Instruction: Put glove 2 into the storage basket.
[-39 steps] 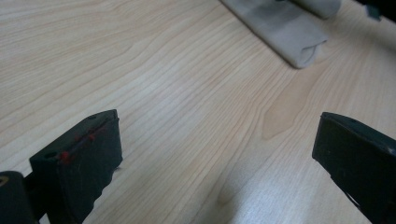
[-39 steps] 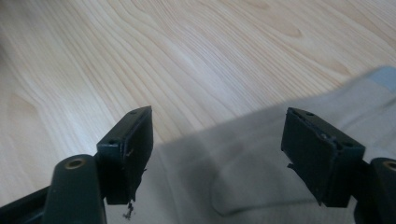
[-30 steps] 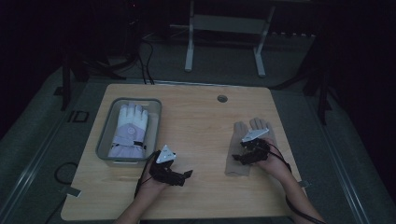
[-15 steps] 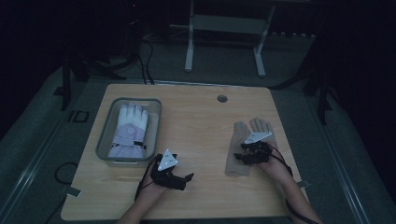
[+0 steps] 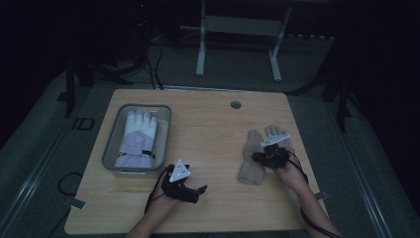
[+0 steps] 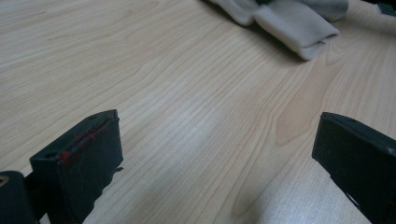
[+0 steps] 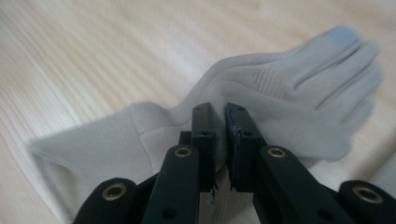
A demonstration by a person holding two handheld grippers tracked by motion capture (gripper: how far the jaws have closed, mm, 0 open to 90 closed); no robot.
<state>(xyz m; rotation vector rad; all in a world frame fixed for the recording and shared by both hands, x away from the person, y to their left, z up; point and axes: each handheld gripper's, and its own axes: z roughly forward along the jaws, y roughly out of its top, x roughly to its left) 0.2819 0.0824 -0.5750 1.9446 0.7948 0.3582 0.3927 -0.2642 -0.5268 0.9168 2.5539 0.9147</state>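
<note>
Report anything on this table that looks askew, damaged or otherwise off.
Nothing looks damaged or spilled. The beige glove lies flat on the wooden table, and the right gripper, whose jaws have just been closing, pinches its fabric. A white and lilac glove lies in the grey bin. The left gripper is open over bare wood.

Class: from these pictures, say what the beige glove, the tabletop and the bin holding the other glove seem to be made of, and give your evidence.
Beige glove: probably soft knit or fleece fabric, matte; it folds and shows stitched seams.
Tabletop: light wood or wood-look laminate, smooth; grain lines run across it.
Bin: likely clear or greyish plastic with a rounded rim; the dim light leaves this open.
</note>
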